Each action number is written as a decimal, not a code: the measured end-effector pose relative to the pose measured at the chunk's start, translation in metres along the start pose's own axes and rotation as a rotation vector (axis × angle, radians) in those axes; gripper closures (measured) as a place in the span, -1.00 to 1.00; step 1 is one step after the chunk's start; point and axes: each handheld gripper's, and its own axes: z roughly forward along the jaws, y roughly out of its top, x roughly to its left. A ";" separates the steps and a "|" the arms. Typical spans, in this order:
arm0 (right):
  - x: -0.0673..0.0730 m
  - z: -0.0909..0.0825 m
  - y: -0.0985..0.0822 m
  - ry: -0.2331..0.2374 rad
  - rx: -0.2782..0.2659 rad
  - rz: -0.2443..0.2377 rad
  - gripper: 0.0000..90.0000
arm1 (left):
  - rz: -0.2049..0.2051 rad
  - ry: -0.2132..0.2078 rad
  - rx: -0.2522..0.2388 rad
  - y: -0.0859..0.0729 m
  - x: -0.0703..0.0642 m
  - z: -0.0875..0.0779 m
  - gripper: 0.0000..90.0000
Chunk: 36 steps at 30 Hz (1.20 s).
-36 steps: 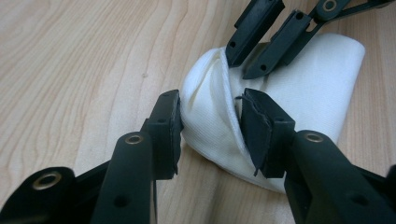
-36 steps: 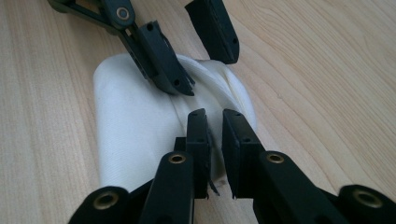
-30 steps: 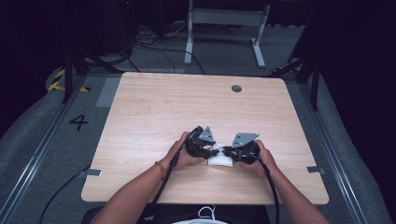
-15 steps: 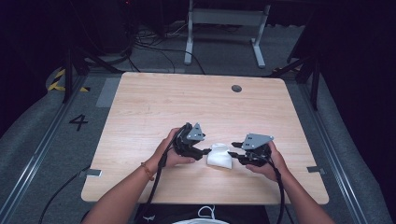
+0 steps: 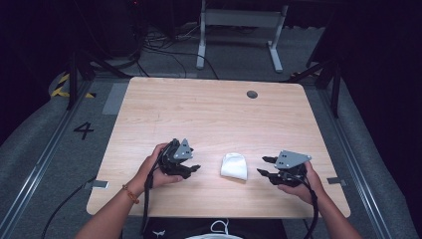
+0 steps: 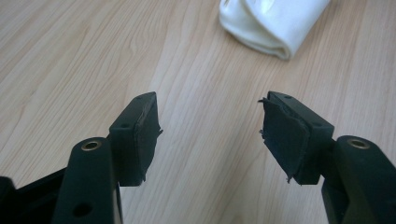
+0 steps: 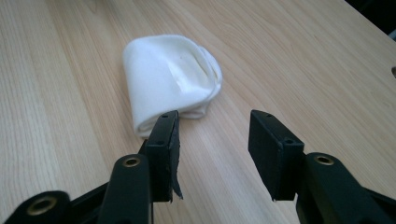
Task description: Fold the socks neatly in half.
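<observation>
a folded white cloth (image 5: 234,166) lies on the desk (image 5: 209,114) between the left gripper (image 5: 191,169) and right gripper (image 5: 264,166); both have just been spreading their fingers, nothing between them.

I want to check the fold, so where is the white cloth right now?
In the high view the cloth lies folded on the table near its front edge, between the left gripper and right gripper, touching neither.

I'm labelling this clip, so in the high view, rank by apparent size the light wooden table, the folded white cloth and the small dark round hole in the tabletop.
1. Light wooden table, by far the largest.
2. Folded white cloth, lying between the two grippers.
3. Small dark round hole, smallest; it lies farther from the camera, but the gap looks clear.
</observation>
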 end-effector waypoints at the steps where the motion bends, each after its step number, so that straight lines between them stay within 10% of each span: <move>1: -0.001 -0.003 -0.003 -0.010 0.011 0.001 0.19 | 0.001 0.006 0.002 -0.002 0.000 -0.002 -0.20; 18: -0.021 -0.032 -0.055 -0.090 0.050 0.118 0.08 | -0.047 0.091 0.055 -0.055 0.008 -0.034 -0.29; 36: -0.032 -0.046 -0.112 -0.106 0.093 0.280 -0.04 | -0.230 0.096 0.070 -0.124 0.021 -0.055 -0.38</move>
